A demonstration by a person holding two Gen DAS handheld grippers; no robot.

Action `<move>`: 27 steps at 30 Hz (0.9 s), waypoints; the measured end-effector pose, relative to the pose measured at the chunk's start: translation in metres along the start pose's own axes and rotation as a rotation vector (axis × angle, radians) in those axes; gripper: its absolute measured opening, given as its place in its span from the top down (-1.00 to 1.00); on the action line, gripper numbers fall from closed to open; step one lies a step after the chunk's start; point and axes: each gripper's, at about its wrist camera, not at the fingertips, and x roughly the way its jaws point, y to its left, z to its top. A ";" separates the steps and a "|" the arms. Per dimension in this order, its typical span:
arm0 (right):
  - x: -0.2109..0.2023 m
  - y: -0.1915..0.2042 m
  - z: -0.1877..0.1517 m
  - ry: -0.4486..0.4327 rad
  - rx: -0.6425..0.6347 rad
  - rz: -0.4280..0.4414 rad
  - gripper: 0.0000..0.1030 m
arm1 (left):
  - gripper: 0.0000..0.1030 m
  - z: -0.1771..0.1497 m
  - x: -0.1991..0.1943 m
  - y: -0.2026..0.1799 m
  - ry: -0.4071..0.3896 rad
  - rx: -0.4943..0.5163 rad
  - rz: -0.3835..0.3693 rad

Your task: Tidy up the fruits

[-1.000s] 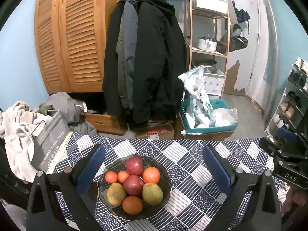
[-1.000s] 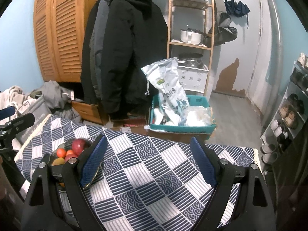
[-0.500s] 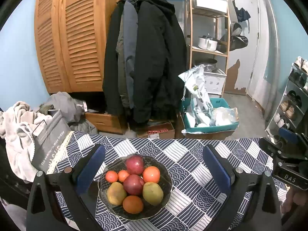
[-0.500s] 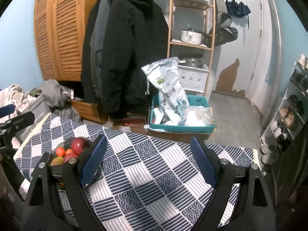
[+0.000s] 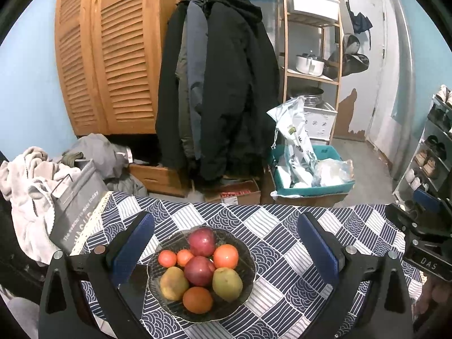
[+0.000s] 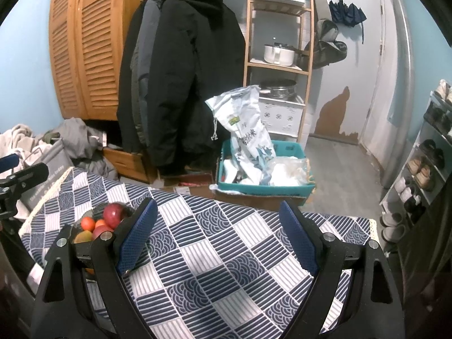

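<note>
A dark glass bowl [image 5: 243, 250] stands on the blue-and-white patterned tablecloth [image 5: 282, 243]. It holds two red apples [image 5: 201, 240], two yellow-green pears [image 5: 227, 284] and several orange fruits [image 5: 226, 255]. My left gripper [image 5: 226, 243] hovers over the bowl, open, its blue pads either side of it with nothing between them. In the right wrist view the bowl [image 6: 93, 214] sits at the far left, partly hidden behind a finger. My right gripper [image 6: 217, 234] is open over bare cloth [image 6: 214, 248], to the right of the bowl.
Beyond the table's far edge are hanging coats [image 5: 217, 84], a wooden louvred wardrobe [image 5: 107, 56], a shelf rack [image 5: 310, 56] and a teal crate of bags [image 5: 310, 175]. A grey bag [image 5: 76, 209] and laundry lie at the left. A shoe rack [image 6: 426, 169] stands right.
</note>
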 end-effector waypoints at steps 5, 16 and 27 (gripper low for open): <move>0.000 0.001 0.000 0.001 -0.002 0.001 -0.68 | -0.98 0.000 -0.001 0.001 0.000 -0.003 0.010; 0.000 -0.001 -0.001 0.001 -0.004 -0.003 -0.68 | -0.98 0.002 0.000 -0.004 0.013 0.003 0.024; 0.000 -0.002 -0.001 0.001 -0.007 -0.004 -0.68 | -0.98 0.003 0.000 -0.003 0.008 -0.019 0.031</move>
